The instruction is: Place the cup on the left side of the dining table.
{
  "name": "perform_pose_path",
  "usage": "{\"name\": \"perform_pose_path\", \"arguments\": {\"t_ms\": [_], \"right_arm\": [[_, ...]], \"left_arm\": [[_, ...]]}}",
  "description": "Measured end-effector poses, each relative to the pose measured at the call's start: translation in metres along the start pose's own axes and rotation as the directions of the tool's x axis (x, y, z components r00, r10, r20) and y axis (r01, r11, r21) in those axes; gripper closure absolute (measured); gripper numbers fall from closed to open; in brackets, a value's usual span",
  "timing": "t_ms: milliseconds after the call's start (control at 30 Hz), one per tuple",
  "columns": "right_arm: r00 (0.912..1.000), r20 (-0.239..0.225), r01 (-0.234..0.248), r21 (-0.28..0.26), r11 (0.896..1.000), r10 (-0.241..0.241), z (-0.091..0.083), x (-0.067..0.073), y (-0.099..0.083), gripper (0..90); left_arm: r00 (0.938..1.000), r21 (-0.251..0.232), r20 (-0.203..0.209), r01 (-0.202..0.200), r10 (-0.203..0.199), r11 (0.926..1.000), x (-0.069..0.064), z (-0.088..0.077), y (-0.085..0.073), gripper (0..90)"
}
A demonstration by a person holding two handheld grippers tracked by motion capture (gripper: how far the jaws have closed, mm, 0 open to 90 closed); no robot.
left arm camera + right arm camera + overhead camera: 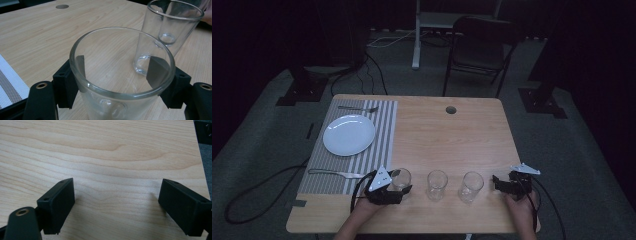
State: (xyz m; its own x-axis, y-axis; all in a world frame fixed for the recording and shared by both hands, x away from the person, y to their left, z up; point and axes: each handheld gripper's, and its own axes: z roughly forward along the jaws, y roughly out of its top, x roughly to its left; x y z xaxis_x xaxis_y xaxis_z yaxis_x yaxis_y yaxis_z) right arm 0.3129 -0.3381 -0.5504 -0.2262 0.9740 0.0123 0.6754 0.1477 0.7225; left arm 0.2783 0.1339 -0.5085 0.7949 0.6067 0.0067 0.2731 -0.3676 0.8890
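Three clear empty glasses stand in a row near the table's front edge. My left gripper (400, 186) is shut on the leftmost glass (401, 178). In the left gripper view its pads (80, 65) press on both sides of that glass (121, 100), which stands upright on the wood. The middle glass (437, 184) (170, 32) is just beyond it. The right glass (471, 186) stands a little left of my right gripper (498, 183). In the right gripper view that gripper (116, 202) hangs open over bare wood with nothing between its jaws.
A striped placemat (382, 130) covers the table's left side, with a white plate (349, 134), a fork (358, 108) at its far end and a knife (334, 173) at its near end. There is a cable hole (451, 109) at the back. A chair (479, 50) stands beyond the table.
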Motion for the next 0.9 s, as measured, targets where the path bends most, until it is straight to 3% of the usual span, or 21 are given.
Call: {"name": "perform_pose_path", "arguments": {"t_ms": [433,667,900], "right_arm": [[1.0,0.0,0.001,0.0,1.0,-0.001,0.0,0.0,0.0,13.3],[1.0,0.001,-0.002,0.0,1.0,0.002,0.0,0.0,0.0,13.3],[1.0,0.001,-0.001,0.0,1.0,0.001,0.0,0.0,0.0,13.3]], "left_arm": [[1.0,0.029,0.002,-0.005,0.005,0.9996,-0.001,0.0,0.004,29.4],[0.9997,0.03,0.026,-0.002,0.001,0.9996,-0.001,-0.004,0.008,29.4],[0.9998,0.009,-0.022,-0.002,0.002,1.0,0.002,-0.013,0.011,29.4]]}}
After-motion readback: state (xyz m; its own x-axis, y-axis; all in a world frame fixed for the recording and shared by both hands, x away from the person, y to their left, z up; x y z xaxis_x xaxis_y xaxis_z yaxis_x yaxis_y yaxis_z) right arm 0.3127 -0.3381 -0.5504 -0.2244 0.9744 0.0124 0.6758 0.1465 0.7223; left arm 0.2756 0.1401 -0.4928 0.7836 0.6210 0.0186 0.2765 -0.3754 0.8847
